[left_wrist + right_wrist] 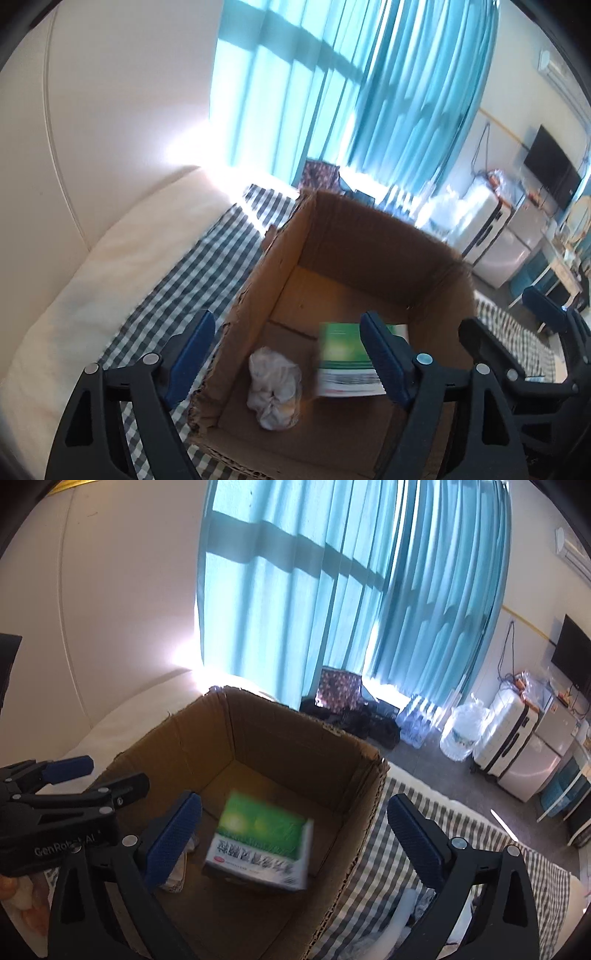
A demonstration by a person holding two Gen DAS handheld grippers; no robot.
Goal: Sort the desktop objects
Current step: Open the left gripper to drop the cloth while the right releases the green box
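An open cardboard box (373, 236) (295, 738) stands on a checked cloth. Inside it is a green and white carton (341, 360) (260, 845), blurred in both views, and a crumpled white wad (273, 384) on the box floor. My left gripper (288, 354) is open above the box's near left side, with nothing between its blue pads (192, 354). My right gripper (295, 838) is open above the box, with the carton below and between its fingers, apart from them. The left gripper also shows in the right wrist view (66, 794) at the left, and the right gripper in the left wrist view (517, 332) at the right.
The checked cloth (192, 273) (406, 853) covers a bed with a white pillow (96, 280) against the wall. Teal curtains, bags, a water jug (458, 734), a suitcase (506, 731) and a wall television (554, 170) stand beyond.
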